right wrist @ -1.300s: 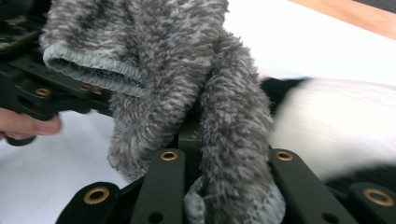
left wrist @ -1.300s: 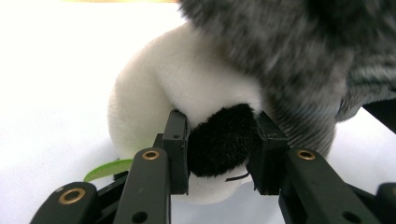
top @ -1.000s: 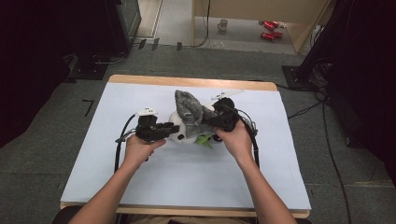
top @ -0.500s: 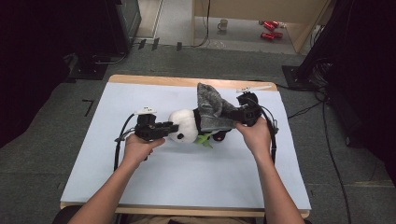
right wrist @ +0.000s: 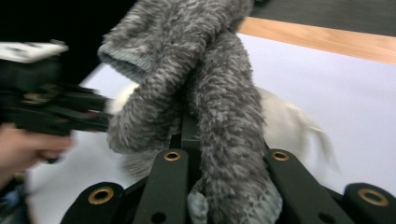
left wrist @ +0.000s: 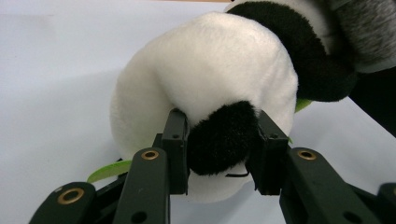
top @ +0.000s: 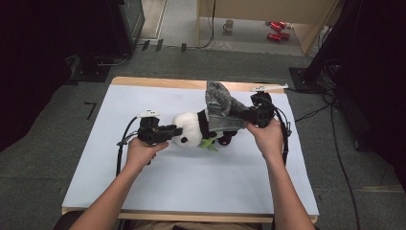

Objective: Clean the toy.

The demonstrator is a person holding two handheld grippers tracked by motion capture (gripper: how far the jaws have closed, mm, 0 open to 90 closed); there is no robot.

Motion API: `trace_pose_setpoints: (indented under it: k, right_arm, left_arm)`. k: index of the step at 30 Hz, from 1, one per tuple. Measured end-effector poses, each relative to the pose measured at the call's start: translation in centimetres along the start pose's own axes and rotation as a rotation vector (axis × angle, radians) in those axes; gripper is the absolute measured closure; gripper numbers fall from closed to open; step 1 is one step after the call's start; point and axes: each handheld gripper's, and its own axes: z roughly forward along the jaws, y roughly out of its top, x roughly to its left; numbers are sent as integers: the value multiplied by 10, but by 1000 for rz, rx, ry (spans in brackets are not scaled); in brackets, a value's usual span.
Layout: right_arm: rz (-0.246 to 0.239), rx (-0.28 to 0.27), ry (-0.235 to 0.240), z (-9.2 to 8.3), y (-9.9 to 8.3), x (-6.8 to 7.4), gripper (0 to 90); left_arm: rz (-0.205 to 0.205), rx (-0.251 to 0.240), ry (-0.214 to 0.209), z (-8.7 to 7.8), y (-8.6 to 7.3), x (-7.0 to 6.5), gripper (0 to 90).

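Black ear (left wrist: 223,135) pinched, seen from left tongs (left wrist: 223,154)

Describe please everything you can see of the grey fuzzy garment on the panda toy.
The grey garment is a small fuzzy knitted piece, mottled grey with a ribbed hem. It sits partly around the body of the panda toy, which lies on the white table, and the rest is bunched and pulled up and away from the toy. The right gripper is shut on a fold of it. The left gripper clamps the panda's black ear, not the garment.
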Motion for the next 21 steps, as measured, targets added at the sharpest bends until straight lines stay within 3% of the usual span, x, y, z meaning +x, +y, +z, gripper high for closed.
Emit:
trace_pose_setpoints:
  k: [7,12,15,21]
  right_arm:
    - [-46,-14,132,12,6,35,789]
    - [-74,6,181,24,7,55,789]
    - [-85,37,181,39,4,63,788]
    - [-119,102,113,70,-8,70,786]
  left_arm:
    - [1,0,2,0,0,-2,643]
    - [7,0,7,0,0,-5,643]
    - [16,-1,10,0,0,-7,643]
    - [25,2,10,1,-1,-12,642]
